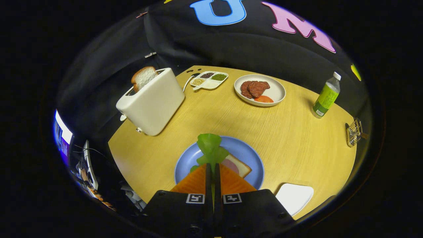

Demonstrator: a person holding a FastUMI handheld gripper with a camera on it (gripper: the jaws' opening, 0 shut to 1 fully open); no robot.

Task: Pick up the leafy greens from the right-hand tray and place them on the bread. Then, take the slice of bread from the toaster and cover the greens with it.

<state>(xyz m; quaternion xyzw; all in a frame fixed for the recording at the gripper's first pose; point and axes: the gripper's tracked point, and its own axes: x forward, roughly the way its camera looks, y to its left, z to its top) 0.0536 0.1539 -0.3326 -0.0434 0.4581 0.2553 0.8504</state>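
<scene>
Right now the hand-held gripper (213,172) has its two orange fingers (195,183) pressed together on the leafy greens (211,150), whose lower stem is pinched between them while the frilly leaves stick up just beyond the fingertips, at lower centre of the frame. Beneath the greens sits a blue plate (246,153) on the tabletop (297,132), and on it lies a slice of bread (243,168) topped with a pink round of ham (229,165); the fingers cover most of that slice, so only its right corner and part of the ham show. Whether the greens touch the bread cannot be told.

At upper left of the frame a white toaster (152,102) stands tilted in the fisheye, with a second slice of bread (143,77) poking out of its slot. Past it, toward top centre, is a small divided dish (210,80) of beans or grains, too small to name. A white plate (259,90) holds brown meat pieces and something orange-red. At far right stand a green-labelled bottle (326,96) and a small clear rack (354,132), hard to make out. A white tray (294,197) at lower right is cut off by the gripper body.
</scene>
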